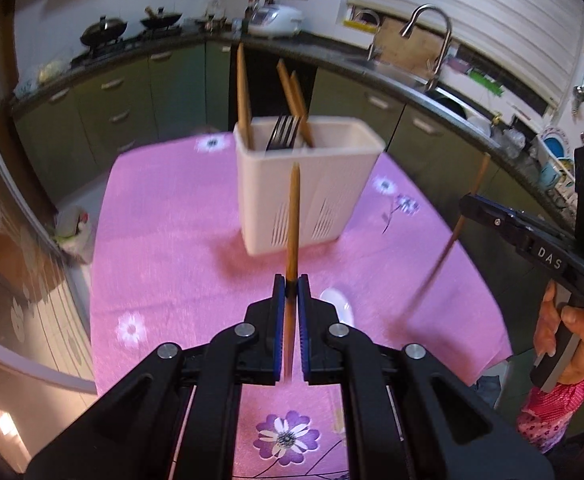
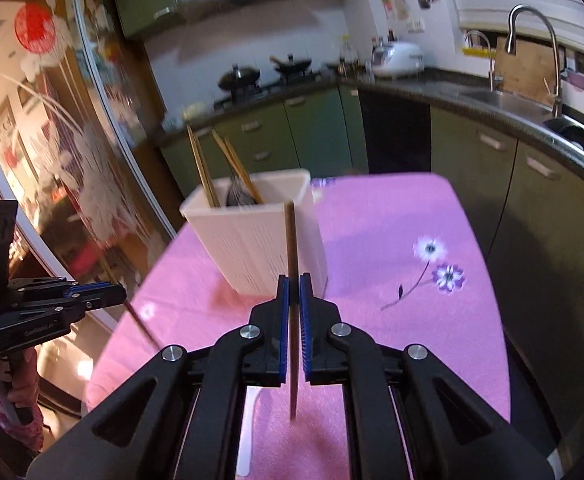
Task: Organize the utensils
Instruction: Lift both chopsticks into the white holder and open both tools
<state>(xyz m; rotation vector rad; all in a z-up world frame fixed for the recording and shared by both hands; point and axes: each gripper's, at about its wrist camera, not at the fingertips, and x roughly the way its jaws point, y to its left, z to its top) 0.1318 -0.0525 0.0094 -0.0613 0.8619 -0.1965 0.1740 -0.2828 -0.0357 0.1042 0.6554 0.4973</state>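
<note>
Wooden chopsticks and a metal fork (image 1: 284,132) already stand in the white plastic utensil holder (image 1: 307,188). Left gripper (image 1: 291,292) and right gripper (image 2: 293,292) each clamp one brown wooden chopstick (image 1: 293,216), neither yet deposited; a white spoon (image 1: 337,306) remains on the pink floral tablecloth (image 1: 172,240).

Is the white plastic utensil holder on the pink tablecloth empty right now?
Not empty. The white plastic utensil holder stands upright with wooden chopsticks and a metal fork sticking out.

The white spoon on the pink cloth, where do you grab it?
Only part of the spoon shows, behind the left gripper, which is shut on a chopstick. It seems to lie flat, so come from above and pinch across the handle, its narrow part. A free gripper is needed first.
</note>
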